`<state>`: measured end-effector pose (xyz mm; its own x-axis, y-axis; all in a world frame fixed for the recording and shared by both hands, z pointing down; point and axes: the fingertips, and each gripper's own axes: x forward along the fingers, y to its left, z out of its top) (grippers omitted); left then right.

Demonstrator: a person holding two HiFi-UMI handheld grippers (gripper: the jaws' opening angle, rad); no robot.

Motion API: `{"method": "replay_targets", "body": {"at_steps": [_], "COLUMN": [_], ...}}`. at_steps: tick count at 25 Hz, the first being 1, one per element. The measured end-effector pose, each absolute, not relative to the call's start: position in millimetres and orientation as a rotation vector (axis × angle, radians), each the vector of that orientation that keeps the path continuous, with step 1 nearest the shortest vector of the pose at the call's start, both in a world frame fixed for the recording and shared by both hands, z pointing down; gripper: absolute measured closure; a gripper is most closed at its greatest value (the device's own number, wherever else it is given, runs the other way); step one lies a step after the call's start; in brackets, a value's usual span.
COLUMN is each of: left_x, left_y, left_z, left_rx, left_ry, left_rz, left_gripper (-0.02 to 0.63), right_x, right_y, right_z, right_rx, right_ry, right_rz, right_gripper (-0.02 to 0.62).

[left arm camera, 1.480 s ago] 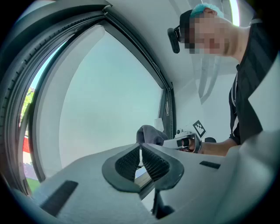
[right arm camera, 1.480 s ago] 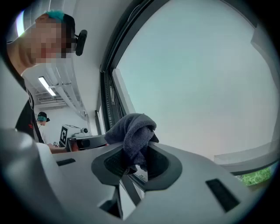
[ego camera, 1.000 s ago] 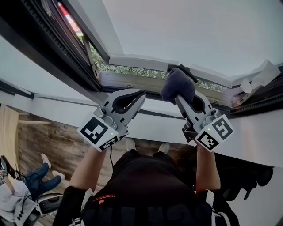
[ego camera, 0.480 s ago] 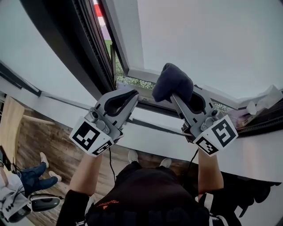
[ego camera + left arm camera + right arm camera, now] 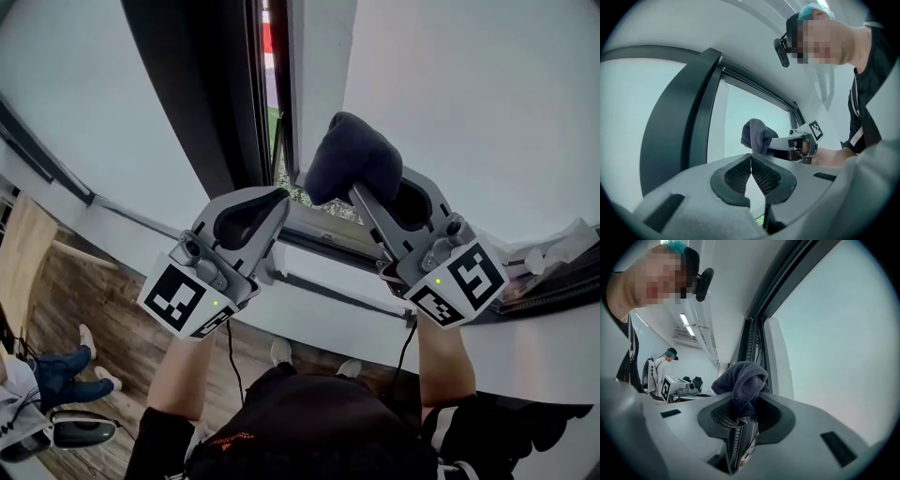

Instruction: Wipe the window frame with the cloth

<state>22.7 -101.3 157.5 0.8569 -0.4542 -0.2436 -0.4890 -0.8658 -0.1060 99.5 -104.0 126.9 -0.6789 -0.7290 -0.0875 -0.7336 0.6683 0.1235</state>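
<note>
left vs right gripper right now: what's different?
The left gripper is shut with nothing between its jaws; the right gripper is shut on the dark cloth. In the head view, the right gripper's cloth bundle rises above the left gripper's bare tip. Both point toward the window frame.

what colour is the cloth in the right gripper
Dark navy blue-grey, plain with no pattern. The cloth shows best in the head view, bunched in the right gripper.

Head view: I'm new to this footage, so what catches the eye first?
The dark cloth bunched in the shut jaws of the right gripper, held up at picture centre beside the window frame. Just left of it, the left gripper is held up too, jaws shut on nothing.
</note>
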Motion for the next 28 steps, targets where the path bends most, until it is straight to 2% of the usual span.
{"method": "replay_targets", "body": {"at_steps": [14, 28], "left_x": [-22, -42], "left_y": [-103, -105], "left_z": [139, 133], "left_rx": [-2.813, -2.800], "left_ry": [0.833, 0.849], "left_rz": [0.386, 0.430], "left_gripper": [0.586, 0.586], "right_x": [27, -7], "right_y": [-118, -124], "right_z": [31, -20], "right_rx": [-1.066, -1.006], "right_ry": [2.808, 2.770], "right_rz": [0.498, 0.565], "right_gripper": [0.511, 0.511]}}
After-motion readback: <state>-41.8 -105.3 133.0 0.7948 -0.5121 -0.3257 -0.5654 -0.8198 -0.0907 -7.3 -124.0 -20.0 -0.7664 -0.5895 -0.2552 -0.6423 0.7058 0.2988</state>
